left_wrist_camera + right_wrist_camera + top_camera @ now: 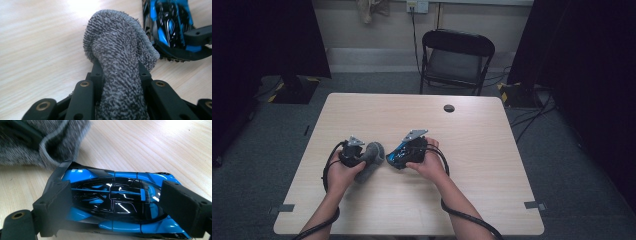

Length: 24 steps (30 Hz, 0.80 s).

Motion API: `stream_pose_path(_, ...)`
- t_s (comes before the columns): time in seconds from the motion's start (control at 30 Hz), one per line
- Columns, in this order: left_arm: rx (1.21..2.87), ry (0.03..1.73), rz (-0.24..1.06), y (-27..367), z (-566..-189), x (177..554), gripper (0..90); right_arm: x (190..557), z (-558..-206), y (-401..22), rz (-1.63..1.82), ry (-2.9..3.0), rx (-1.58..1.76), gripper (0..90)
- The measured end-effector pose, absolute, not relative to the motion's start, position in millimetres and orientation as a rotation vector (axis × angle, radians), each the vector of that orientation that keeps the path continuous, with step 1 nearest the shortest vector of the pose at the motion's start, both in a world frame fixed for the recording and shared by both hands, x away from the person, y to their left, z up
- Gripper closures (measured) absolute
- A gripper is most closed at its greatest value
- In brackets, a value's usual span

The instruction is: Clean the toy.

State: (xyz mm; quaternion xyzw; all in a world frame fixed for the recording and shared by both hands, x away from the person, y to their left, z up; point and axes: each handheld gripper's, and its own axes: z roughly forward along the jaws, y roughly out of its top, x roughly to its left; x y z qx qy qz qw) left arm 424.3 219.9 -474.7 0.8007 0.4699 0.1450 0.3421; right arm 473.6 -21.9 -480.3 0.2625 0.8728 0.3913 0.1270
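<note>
- We are working at the near middle of the table (362, 210), one gripper in each hand.
- Our left gripper (120, 72) is pinching a grey cloth (117, 50), jaws drawn narrow on a bunched fold of it; the loose end is bulging out beyond the jaw tips.
- Our right gripper (113, 197) is clamping a blue and black toy car (112, 200), one pad at each end of the body.
- In the high view the cloth (371, 156) is sitting left of the car (398, 154), just beside it; we cannot tell whether they are touching.
- A black chair (456, 57) is standing past the far edge.
</note>
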Motion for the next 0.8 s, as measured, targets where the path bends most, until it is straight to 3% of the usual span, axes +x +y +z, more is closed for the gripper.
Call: stream_pose_path(0.8, 2.137, 1.155, 0.306, 191.8, -480.9, 411.5, 68.2, 473.3, -480.5, -22.0, 1.140, 2.539, 0.765, 10.9)
